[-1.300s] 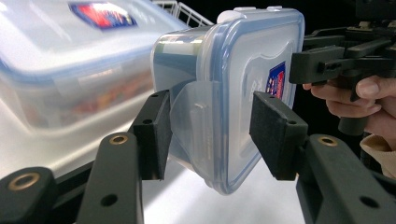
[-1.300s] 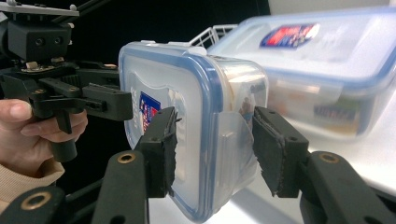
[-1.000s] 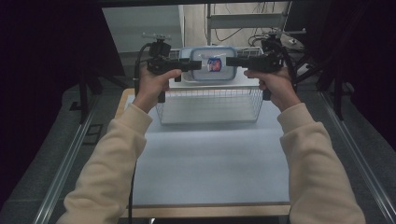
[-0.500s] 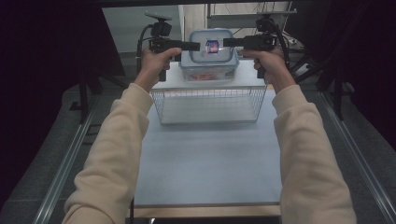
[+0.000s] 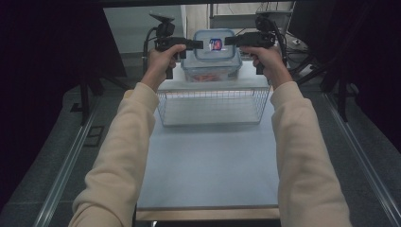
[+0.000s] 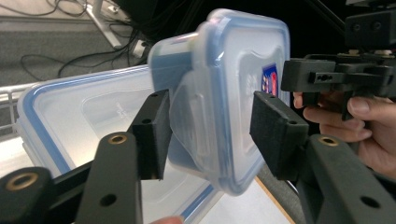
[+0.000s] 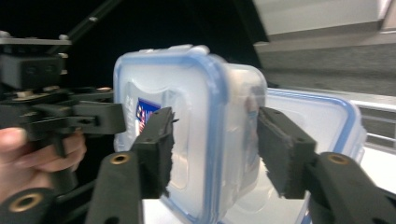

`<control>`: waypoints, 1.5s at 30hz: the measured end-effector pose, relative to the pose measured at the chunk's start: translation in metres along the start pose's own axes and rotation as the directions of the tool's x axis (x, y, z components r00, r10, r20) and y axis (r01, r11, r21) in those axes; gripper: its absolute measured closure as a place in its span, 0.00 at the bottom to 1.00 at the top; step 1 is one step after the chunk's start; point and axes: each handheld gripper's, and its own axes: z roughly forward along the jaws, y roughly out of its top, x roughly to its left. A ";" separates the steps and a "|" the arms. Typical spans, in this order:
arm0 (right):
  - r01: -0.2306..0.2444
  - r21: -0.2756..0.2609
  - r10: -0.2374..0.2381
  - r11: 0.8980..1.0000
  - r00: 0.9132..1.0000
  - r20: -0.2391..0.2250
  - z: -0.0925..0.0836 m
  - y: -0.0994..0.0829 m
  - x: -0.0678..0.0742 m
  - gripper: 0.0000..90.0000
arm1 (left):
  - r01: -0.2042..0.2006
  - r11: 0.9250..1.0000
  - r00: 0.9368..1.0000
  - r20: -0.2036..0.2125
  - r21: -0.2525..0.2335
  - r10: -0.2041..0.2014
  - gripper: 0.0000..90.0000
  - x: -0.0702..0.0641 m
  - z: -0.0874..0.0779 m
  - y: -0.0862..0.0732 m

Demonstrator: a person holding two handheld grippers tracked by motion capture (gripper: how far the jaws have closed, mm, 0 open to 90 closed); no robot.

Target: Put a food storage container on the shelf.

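Above the wire basket (image 5: 213, 106), both grippers' jaws clamp a clear container (image 5: 211, 59); its contents blur.

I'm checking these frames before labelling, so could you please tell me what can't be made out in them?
- Sticker on the lifted container's lid: too small in the high view, cut by a jaw in both gripper views, so unreadable.
- Reddish contents of the container: blurred through the clear wall.
- Left gripper and right gripper: whether the pads press the container's edges cannot be told.
- Second container behind: partly hidden by the lifted one.
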 end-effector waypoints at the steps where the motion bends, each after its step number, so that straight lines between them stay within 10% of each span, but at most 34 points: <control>1: -0.007 0.000 0.007 1.000 1.000 0.010 0.002 0.000 0.000 0.48 | 0.016 1.000 1.000 -0.004 -0.004 -0.016 0.52 0.000 0.001 0.000; 13: -0.105 -0.031 0.105 0.994 0.994 0.011 0.013 -0.003 -0.006 0.43 | 0.097 0.995 0.995 0.006 -0.012 -0.097 0.40 0.010 0.011 0.000; 25: -0.122 -0.039 0.123 0.992 0.992 0.029 0.014 -0.005 -0.010 0.37 | 0.092 0.996 0.996 -0.001 -0.012 -0.092 0.30 0.014 0.011 0.000; 45: 0.032 -0.077 -0.029 0.997 0.999 0.045 -0.030 -0.025 0.007 0.36 | -0.028 0.997 1.000 -0.005 -0.075 0.028 0.27 -0.003 -0.027 -0.024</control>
